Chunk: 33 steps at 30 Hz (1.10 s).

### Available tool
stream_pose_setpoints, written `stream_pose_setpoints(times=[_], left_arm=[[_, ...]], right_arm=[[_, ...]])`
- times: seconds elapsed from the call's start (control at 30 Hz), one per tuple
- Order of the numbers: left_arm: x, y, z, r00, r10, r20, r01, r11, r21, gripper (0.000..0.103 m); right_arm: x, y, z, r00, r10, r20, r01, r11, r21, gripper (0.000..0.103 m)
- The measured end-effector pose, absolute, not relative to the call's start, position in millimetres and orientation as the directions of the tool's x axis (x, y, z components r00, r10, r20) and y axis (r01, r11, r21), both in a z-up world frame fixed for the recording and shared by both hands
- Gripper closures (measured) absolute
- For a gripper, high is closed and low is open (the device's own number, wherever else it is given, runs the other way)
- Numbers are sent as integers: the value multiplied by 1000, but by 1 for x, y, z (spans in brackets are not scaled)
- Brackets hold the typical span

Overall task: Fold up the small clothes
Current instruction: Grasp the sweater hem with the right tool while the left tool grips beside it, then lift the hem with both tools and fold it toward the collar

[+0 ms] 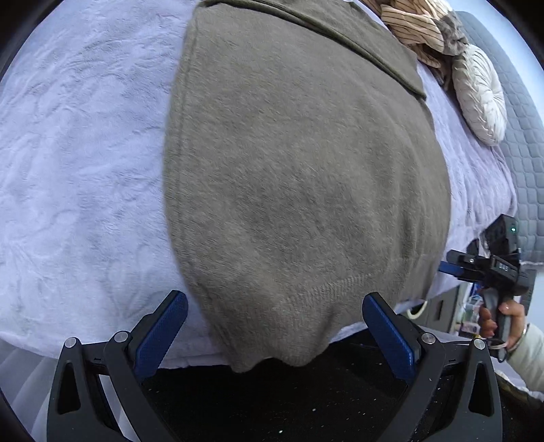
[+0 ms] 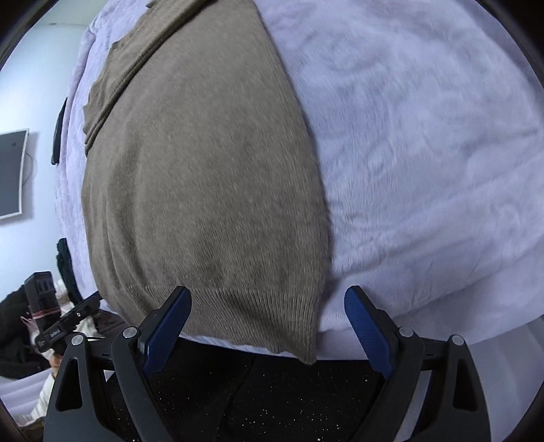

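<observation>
Left wrist view: the left gripper (image 1: 275, 306) hangs with its two blue pads spread wide, clasping nothing; the grey-brown knit garment (image 1: 299, 176) lies flat straight ahead of it on the pale lilac blanket (image 1: 78, 163), its ribbed hem drooping over the near edge of the bed between and just below the fingertips, touching neither pad so far as can be seen; a folded band of the same fabric crosses the far end of the garment; ahead and to the right of the tool sit a striped tan cloth (image 1: 411, 27) and a round pleated cream cushion (image 1: 479, 98) against a quilted grey headboard (image 1: 523, 136); far right, beside the garment's edge, the right gripper (image 1: 448, 261) shows from the side in the person's hand (image 1: 499, 319), too small there to judge its gap.

Right wrist view: the right gripper (image 2: 268, 302) also stands wide apart and empty; the garment's ribbed hem (image 2: 238, 312) lies just ahead, its left fingertip (image 2: 180, 299) in front of the ribbing and the hem's corner hanging down between the fingers; whether the pad touches the knit cannot be told; bare blanket fills everything ahead and to the right; only this view shows a wall-mounted dark screen (image 2: 12, 173) far to the left, and low on the left the other tool's body, its fingers hidden; the cushion, striped cloth and headboard appear only from the left wrist.
</observation>
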State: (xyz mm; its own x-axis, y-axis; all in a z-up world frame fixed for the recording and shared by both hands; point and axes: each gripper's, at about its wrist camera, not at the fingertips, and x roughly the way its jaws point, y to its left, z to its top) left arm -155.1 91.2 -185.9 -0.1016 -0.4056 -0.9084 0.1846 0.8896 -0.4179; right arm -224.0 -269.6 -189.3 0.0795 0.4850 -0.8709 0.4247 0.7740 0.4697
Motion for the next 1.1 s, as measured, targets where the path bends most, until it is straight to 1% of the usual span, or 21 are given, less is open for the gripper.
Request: stream_pose_setpoints(times=[0.2, 0.27, 0.33, 0.4, 0.6, 0.67, 0.7, 0.73, 0.77, 0.8, 0.83, 0.87, 0.9, 0.93, 1.0, 1.03, 1.1], left_arm=[[-153, 84, -185, -106, -472, -875, 183, 856, -484, 0], [-152, 84, -184, -106, -514, -851, 166, 835, -525, 0], [-150, 79, -186, -106, -558, -823, 140, 811, -568, 0], [-151, 79, -189, -111, -564, -818, 133, 807, -575, 0], [-156, 77, -193, -123, -543, -831, 180, 811, -556, 1], [-157, 76, -192, -121, -542, -831, 188, 810, -556, 1], [-157, 75, -190, -117, -545, -830, 188, 809, -558, 9], [-157, 72, -190, -116, -541, -833, 188, 811, -554, 16], [-156, 73, -190, -115, -533, -839, 189, 817, -545, 19], [-156, 72, -189, -112, -523, -845, 192, 823, -535, 28], [-155, 70, -190, -113, -515, -849, 198, 826, -528, 42], [-154, 70, -191, -117, -504, -856, 210, 830, -517, 51], [-154, 69, -191, -124, -493, -861, 223, 832, -508, 70], [-153, 70, -192, -135, -492, -860, 228, 829, -511, 81], [-152, 73, -193, -146, -521, -841, 211, 814, -541, 81], [-151, 76, -192, -147, -539, -829, 193, 806, -559, 85], [-148, 82, -190, -138, -591, -795, 144, 782, -606, 87]], right_arm=[[-229, -269, -204, 127, 572, -811, 436, 702, 563, 9], [-227, -268, -202, 160, 622, -766, 424, 658, 623, 9], [-225, -265, -197, 203, 684, -700, 401, 594, 697, 9], [-222, -261, -194, 223, 719, -659, 381, 558, 737, 9], [-225, -257, -210, 163, 727, -667, 397, 570, 719, 10], [-230, -261, -215, 158, 730, -665, 415, 562, 715, 13], [-230, -261, -215, 159, 729, -666, 425, 559, 712, 21], [-230, -262, -216, 155, 724, -672, 437, 560, 704, 36], [-229, -260, -217, 146, 725, -673, 450, 557, 698, 47], [-228, -258, -218, 132, 726, -675, 455, 560, 692, 73], [-227, -255, -218, 107, 718, -688, 449, 582, 678, 84], [-226, -253, -217, 95, 718, -690, 435, 593, 677, 84], [-227, -252, -216, 99, 722, -685, 427, 591, 684, 87], [-227, -252, -213, 110, 732, -673, 419, 580, 699, 88], [-226, -250, -203, 143, 761, -633, 399, 541, 741, 88], [-225, -250, -199, 158, 773, -615, 391, 523, 758, 88], [-224, -252, -191, 185, 789, -586, 381, 492, 783, 88]])
